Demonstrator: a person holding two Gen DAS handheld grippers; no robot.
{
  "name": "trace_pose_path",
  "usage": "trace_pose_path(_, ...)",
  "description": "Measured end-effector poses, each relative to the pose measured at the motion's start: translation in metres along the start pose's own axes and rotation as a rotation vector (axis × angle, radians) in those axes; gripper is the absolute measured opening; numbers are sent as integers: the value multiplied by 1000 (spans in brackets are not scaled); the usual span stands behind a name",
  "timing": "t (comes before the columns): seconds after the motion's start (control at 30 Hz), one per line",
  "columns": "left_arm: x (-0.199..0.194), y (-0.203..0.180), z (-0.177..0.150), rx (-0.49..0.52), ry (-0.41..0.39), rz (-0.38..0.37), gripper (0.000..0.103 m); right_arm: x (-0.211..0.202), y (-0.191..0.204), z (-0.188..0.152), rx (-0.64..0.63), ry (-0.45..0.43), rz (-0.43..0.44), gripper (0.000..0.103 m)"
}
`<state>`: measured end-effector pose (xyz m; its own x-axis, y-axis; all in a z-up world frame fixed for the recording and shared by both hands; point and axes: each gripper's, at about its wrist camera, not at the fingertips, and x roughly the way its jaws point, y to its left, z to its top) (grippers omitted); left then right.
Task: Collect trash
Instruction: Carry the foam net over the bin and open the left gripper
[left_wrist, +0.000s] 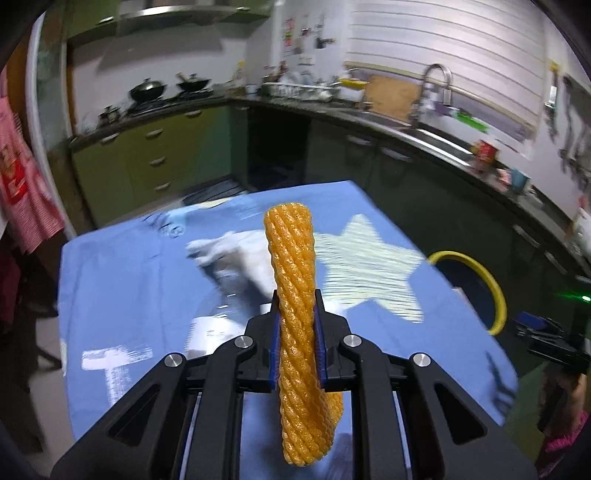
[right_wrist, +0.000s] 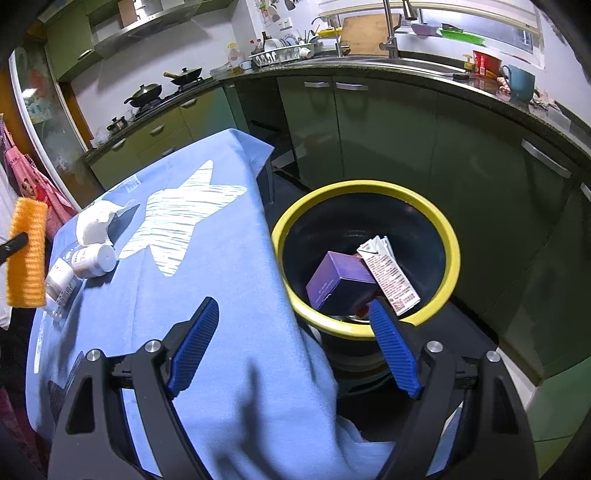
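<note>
An orange foam net sleeve (left_wrist: 295, 295) stands upright between the blue pads of my left gripper (left_wrist: 298, 314), which is shut on it above the blue cloth. The right wrist view shows that sleeve (right_wrist: 26, 254) at the far left, lifted off the table. My right gripper (right_wrist: 291, 321) stands open with nothing between its fingers, over the table's right edge beside the yellow-rimmed bin (right_wrist: 448, 236). Inside the bin lie a purple box (right_wrist: 338, 284) and a white carton (right_wrist: 391, 280). A white pill bottle (right_wrist: 92, 260), crumpled white paper (right_wrist: 96, 221) and a clear plastic bottle (right_wrist: 61, 286) lie on the cloth.
A blue cloth with a white star (right_wrist: 192, 225) covers the table (right_wrist: 240, 295). The bin's yellow rim (left_wrist: 491, 280) shows past the table's right edge in the left wrist view. Green kitchen cabinets (right_wrist: 388, 140) and a dark counter with a sink wrap around behind.
</note>
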<state>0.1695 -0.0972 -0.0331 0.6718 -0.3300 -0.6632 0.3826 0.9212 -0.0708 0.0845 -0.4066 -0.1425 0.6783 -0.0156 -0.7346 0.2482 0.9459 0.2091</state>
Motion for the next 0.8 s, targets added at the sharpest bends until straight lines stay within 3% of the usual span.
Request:
trace_pose_path(0.17,-10,-51,16,90,-17,-120,15,-11,-13,0,7,-19,-43,79)
trace_pose_path(0.33,9,-121,39,182,1,-241,15,-28,-37,-3,35,-47,-99,81)
trace_pose_path(0.5,43,-199,56,267,35,-335,15,-37,-68,-8,89,-63,-132,81)
trace_pose_path(0.8,133,-313,61,389,128,-398,15,-37,-119,-17,172,-58,-163,82)
